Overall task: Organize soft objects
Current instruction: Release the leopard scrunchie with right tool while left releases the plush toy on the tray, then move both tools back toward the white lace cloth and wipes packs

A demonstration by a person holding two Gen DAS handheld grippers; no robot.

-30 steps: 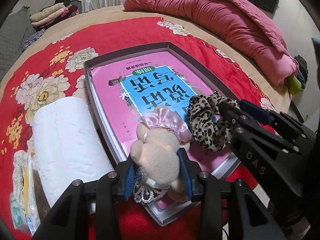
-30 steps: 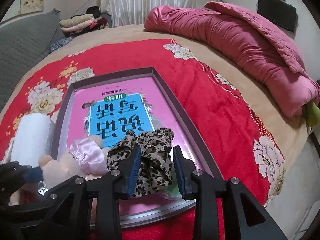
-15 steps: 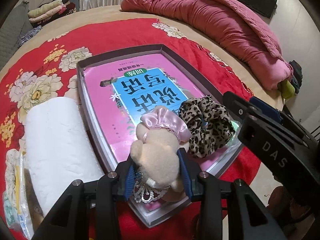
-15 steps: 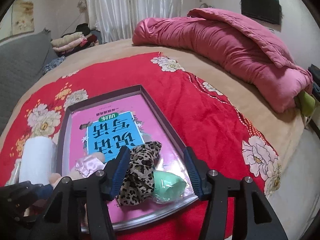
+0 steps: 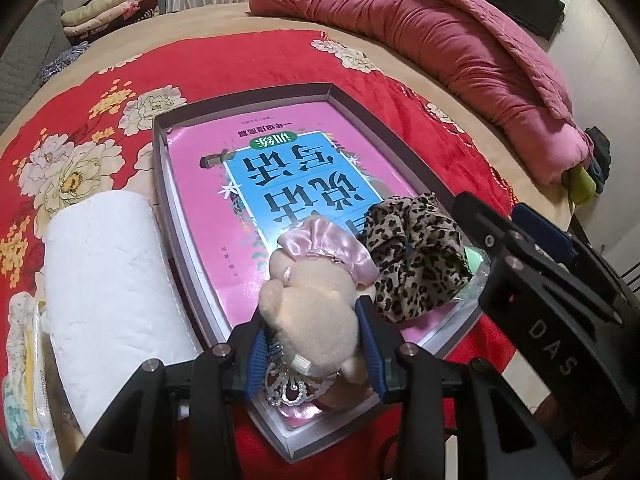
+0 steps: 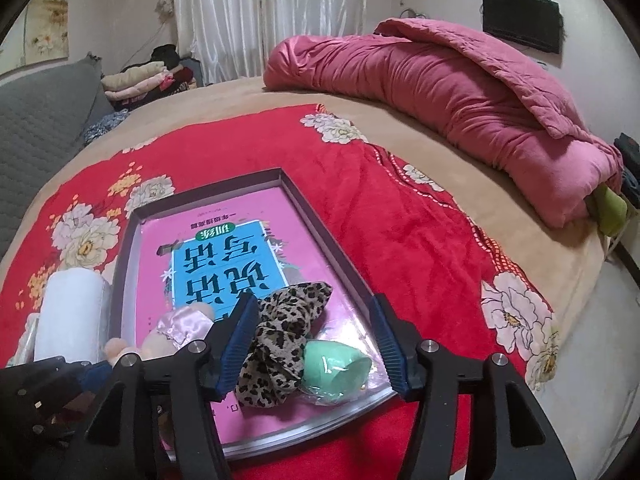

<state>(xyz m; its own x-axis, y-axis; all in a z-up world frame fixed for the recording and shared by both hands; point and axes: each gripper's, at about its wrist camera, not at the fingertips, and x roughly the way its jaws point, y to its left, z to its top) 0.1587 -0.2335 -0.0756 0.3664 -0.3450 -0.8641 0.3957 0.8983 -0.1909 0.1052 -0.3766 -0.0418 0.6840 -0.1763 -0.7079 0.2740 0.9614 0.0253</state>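
Observation:
My left gripper (image 5: 310, 344) is shut on a beige plush toy (image 5: 316, 308) with a pink satin bonnet, held over the near end of a grey tray (image 5: 240, 98). The tray holds a pink and blue book (image 5: 280, 168). A leopard-print scrunchie (image 6: 280, 344) lies on the book's near right part, with a mint-green soft object in clear wrap (image 6: 334, 368) beside it. My right gripper (image 6: 316, 344) is open, its fingers apart on either side of the scrunchie and the green object. The plush also shows in the right wrist view (image 6: 176, 332).
A white paper roll (image 5: 104, 280) lies left of the tray, with a packet (image 5: 24, 380) at its near left. The tray sits on a red floral blanket (image 6: 400, 220) on a bed. A rolled pink duvet (image 6: 460, 92) lies at the far right. Folded clothes (image 6: 140, 80) sit far back.
My right gripper has opened, let go of the leopard scrunchie and drawn back. The green wrapped object has come into view. My left gripper still holds the plush.

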